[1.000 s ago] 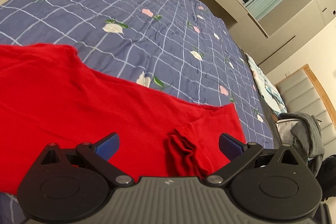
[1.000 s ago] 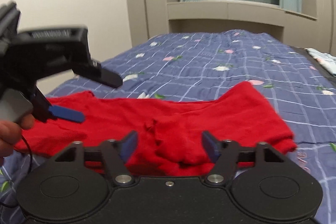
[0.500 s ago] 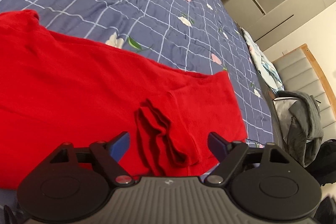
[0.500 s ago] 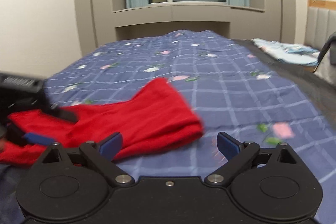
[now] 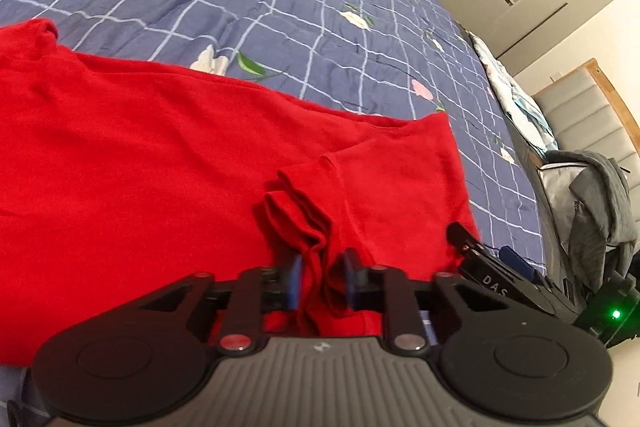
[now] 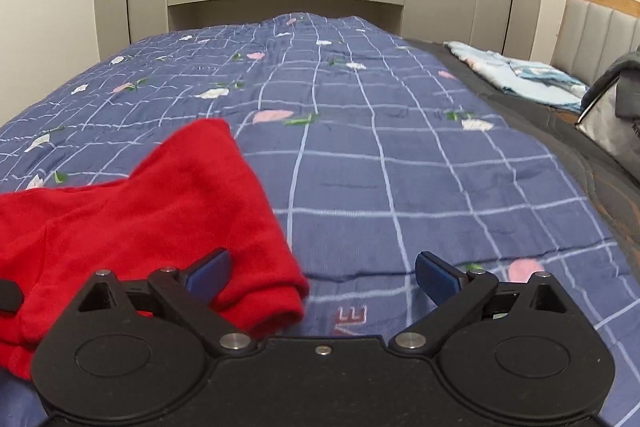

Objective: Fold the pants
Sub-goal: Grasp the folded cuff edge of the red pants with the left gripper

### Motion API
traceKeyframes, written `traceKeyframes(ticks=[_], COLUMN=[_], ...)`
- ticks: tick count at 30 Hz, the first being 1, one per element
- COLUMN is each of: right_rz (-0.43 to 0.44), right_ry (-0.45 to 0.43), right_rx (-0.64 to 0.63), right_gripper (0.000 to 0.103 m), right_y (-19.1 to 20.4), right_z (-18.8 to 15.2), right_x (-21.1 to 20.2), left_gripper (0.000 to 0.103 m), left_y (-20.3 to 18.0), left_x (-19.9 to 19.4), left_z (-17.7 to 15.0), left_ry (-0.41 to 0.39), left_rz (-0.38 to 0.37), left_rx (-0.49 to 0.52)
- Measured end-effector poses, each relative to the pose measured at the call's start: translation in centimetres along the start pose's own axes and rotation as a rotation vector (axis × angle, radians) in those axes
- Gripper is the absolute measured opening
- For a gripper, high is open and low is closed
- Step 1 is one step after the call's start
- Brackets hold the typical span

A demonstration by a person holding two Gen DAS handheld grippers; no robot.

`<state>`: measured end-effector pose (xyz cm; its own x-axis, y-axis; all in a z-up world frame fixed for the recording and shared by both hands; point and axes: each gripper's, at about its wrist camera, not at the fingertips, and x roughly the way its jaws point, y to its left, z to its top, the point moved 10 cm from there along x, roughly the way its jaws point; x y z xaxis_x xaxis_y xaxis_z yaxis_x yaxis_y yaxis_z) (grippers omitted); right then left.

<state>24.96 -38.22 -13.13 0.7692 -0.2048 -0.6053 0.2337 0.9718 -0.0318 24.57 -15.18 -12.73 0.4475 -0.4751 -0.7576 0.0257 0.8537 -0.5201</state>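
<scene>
So the red pants [image 5: 168, 163] are spread across the near edge of the bed [image 5: 304, 7], long axis running along that edge, left to right in the left wrist view. There's a bunched ridge of fabric [image 5: 304, 223] sticking up near the middle of the near hem, and the left tongs [image 5: 320, 281] are right on it: jaws closing, the red fold already pinched between the blue pads. The right tongs [image 6: 320, 277] are spread wide with nothing gripped; the end of the pants sits just under their left finger, bare quilt under the rest. So the right hand looks nearer that free end, and I'd guess that's its grab.

Count: one pair of pants, two tongs, one bed. Off to the side there's one light blue blanket [image 6: 516, 75] and one grey garment [image 5: 600, 203].
</scene>
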Motion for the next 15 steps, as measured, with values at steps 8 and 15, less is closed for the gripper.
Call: traceKeyframes(ticks=[8,15], right_rz=[0.003,0.017], right_ry=[-0.02,-0.023], right_rx=[-0.004,0.002], right_gripper=[0.1,0.1], right_y=[0.3,0.7], right_z=[0.4,0.7], right_x=[-0.9,-1.7], left_gripper=[0.01,0.008], left_y=[-0.2,-1.2], left_x=[-0.3,-1.6], left_z=[0.1,0.6], left_ry=[-0.016,-0.051], left_rz=[0.013,0.005], left_rx=[0.027,0.09])
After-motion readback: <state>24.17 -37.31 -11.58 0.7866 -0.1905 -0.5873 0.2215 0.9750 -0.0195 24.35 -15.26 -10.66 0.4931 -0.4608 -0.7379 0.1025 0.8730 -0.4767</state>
